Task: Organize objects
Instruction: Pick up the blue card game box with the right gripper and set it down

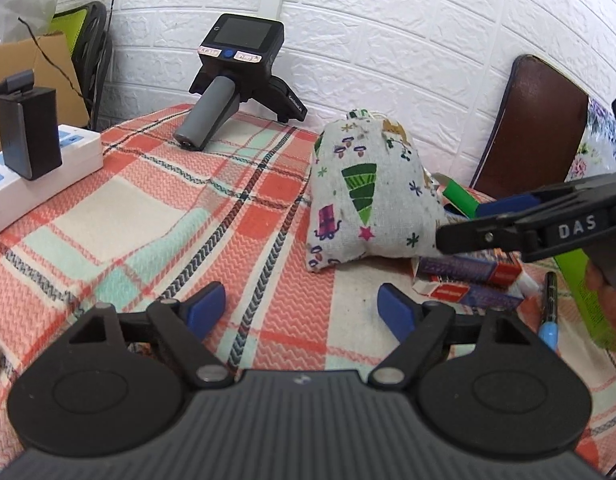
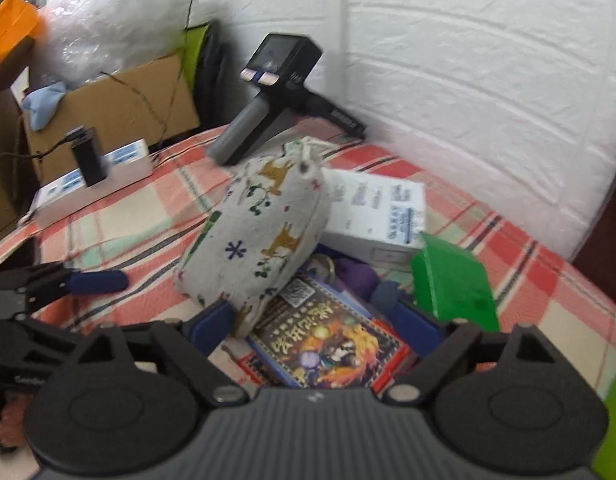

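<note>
Left wrist view: one printed cloth pouch (image 1: 366, 196) stands on the plaid-covered table (image 1: 155, 216) at about 1 o'clock, its long axis upright and its drawstring neck pointing up toward the white brick wall (image 1: 408, 32). Two flat boxes (image 1: 468, 280) lie stacked at 3 o'clock beside the pouch base, one blue-capped marker (image 1: 548, 312) just right of them, pointing away from the camera. One grey-handled spare device (image 1: 231, 80) sits at 11 o'clock, one power strip (image 1: 43, 176) with one black adapter at 9 o'clock. The left claw (image 1: 301, 310) is spread wide and holds nothing, its blue pads above bare cloth. The right claw (image 1: 452, 236) enters from 3 o'clock with its tip at the pouch's lower right; its opening cannot be judged here.

Right wrist view: the pouch (image 2: 263, 240) leans, neck toward 12 o'clock, resting on one colourful printed box (image 2: 332, 344). One white box (image 2: 380, 216) and one green box (image 2: 452, 284) lie at 1 to 2 o'clock. The right claw (image 2: 312, 322) is wide open, its left pad (image 2: 211, 322) touching the pouch's lower end, gripping nothing.
</note>
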Available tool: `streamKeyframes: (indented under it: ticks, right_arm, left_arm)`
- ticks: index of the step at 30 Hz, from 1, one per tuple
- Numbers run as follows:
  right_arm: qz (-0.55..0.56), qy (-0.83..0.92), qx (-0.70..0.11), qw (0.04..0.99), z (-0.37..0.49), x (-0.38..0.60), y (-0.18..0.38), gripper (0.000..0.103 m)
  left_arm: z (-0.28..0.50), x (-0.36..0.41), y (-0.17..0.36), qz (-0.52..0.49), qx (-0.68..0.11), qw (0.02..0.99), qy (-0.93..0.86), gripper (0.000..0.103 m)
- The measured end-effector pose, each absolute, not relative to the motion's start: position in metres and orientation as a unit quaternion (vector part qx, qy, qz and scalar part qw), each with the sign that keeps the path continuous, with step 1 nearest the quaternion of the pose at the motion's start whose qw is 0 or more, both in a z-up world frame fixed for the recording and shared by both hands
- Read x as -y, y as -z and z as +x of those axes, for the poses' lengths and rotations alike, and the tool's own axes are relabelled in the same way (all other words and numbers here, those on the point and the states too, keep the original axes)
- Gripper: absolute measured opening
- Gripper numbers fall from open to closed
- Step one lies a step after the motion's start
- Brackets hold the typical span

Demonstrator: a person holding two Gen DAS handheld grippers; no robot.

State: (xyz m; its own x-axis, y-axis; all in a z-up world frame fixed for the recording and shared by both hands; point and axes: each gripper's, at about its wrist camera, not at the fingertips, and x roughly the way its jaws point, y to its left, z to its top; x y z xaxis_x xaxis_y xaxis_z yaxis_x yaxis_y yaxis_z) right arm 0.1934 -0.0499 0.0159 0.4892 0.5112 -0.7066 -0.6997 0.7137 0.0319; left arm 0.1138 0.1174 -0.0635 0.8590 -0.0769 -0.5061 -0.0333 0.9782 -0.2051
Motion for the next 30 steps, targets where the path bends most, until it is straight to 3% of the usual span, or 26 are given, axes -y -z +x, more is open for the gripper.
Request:
streamKeyframes:
  ticks: [4, 10, 13, 15, 17, 23, 27, 28, 30]
  right_arm:
    - [-0.138, -0.387, -0.384, 0.827, 0.172, 0.055, -0.014, 0.064]
    - [-0.138, -0.393, -0.363, 0.834, 0.091, 0.068, -0.002, 0.063]
    - [-0.121, -0.354, -0.344, 0.861, 0.07, 0.069, 0.0, 0.072]
    - [-0.118, -0.332, -0.33, 0.876, 0.061, 0.068, 0.0, 0.072]
    - [-0.119, -0.325, -0.317, 0.883, 0.051, 0.069, 0.0, 0.082]
    - [-0.16, -0.311, -0.308, 0.885, 0.036, 0.062, 0.01, 0.083]
    - [-0.106, -0.302, -0.34, 0.884, 0.05, 0.071, 0.021, 0.076]
    - [-0.091, -0.3, -0.341, 0.886, 0.052, 0.074, 0.021, 0.066]
    - [-0.085, -0.299, -0.34, 0.888, 0.051, 0.075, 0.019, 0.062]
  left_arm:
    - [0.113, -0.117, 0.063, -0.105, -0.265, 0.958, 0.012, 0.085]
    - [0.114, -0.118, 0.063, -0.11, -0.269, 0.957, 0.018, 0.085]
    - [0.113, -0.121, 0.056, -0.124, -0.281, 0.951, 0.031, 0.086]
    - [0.109, -0.123, 0.048, -0.157, -0.295, 0.941, 0.058, 0.085]
    - [0.106, -0.117, 0.042, -0.168, -0.32, 0.929, 0.082, 0.084]
    - [0.093, -0.084, 0.04, -0.131, -0.372, 0.91, 0.127, 0.08]
    - [0.096, -0.07, 0.041, -0.133, -0.396, 0.898, 0.137, 0.079]
    - [0.098, -0.066, 0.041, -0.123, -0.399, 0.899, 0.132, 0.078]
    - [0.099, -0.059, 0.041, -0.105, -0.4, 0.902, 0.126, 0.074]
